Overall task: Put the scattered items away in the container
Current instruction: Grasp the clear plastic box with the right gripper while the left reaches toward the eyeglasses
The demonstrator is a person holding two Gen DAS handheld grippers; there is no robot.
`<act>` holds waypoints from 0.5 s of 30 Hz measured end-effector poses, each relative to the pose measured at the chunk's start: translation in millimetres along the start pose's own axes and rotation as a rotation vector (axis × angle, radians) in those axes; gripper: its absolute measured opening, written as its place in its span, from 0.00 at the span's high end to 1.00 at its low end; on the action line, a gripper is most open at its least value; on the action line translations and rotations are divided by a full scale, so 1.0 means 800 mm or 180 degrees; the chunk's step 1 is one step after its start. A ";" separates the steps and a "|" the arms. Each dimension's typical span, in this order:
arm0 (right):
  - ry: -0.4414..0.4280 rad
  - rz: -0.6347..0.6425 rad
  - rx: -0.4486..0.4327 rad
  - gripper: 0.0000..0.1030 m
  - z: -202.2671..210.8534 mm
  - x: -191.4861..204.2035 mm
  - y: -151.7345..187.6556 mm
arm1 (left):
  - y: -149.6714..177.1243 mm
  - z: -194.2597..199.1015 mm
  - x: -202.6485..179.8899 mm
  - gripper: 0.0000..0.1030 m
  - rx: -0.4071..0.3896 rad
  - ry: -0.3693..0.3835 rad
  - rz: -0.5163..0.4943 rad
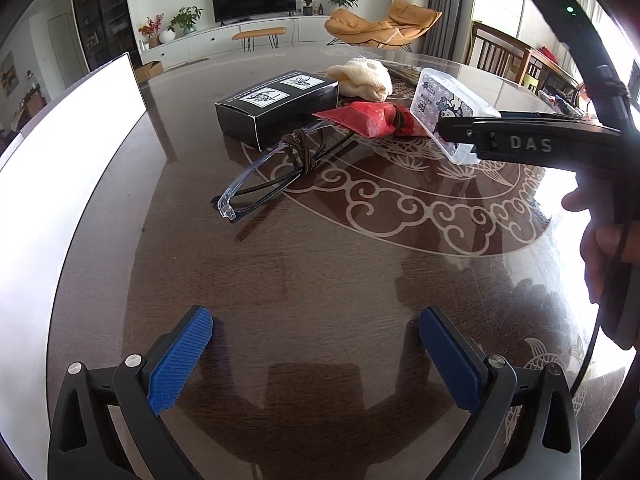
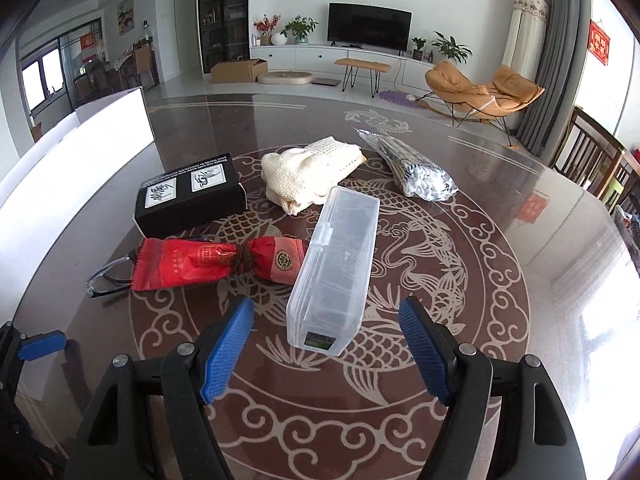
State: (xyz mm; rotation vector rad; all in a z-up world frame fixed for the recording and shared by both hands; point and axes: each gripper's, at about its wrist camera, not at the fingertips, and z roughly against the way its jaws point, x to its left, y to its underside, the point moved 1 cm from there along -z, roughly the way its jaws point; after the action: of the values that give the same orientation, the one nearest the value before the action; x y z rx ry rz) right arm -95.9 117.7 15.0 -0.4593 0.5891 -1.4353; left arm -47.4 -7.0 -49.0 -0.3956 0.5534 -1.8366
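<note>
With the right tool (image 2: 326,350) spread wide around the near end of the plastic box (image 2: 335,270), grip its long side walls gently; it looks rigid, light and slippery.

White container (image 2: 80,148) cut off at left edge, glasses (image 2: 106,280) half hidden behind red packet (image 2: 216,262)

on the table (image 2: 500,320) the plastic case (image 2: 334,272) lies nearest, in front of the right gripper (image 2: 326,344). left of it lies the packet (image 2: 216,260), touching it, with the glasses (image 2: 106,280) further left. behind the packet sits the box (image 2: 190,198); right of the box the cloth (image 2: 312,176), then the bag (image 2: 412,168). a container (image 2: 76,160) stands at the far left.
</note>
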 end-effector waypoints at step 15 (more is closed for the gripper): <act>-0.0345 -0.0014 -0.0015 0.68 0.027 -0.054 0.084 | -0.002 0.001 0.005 0.00 0.0052 0.0157 -0.0262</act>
State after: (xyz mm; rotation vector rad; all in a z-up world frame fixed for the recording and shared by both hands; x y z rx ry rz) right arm -31.5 165.4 -6.0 -0.5389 0.5047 -1.4042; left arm -50.0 -10.5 -47.4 -0.3677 0.5629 -1.9331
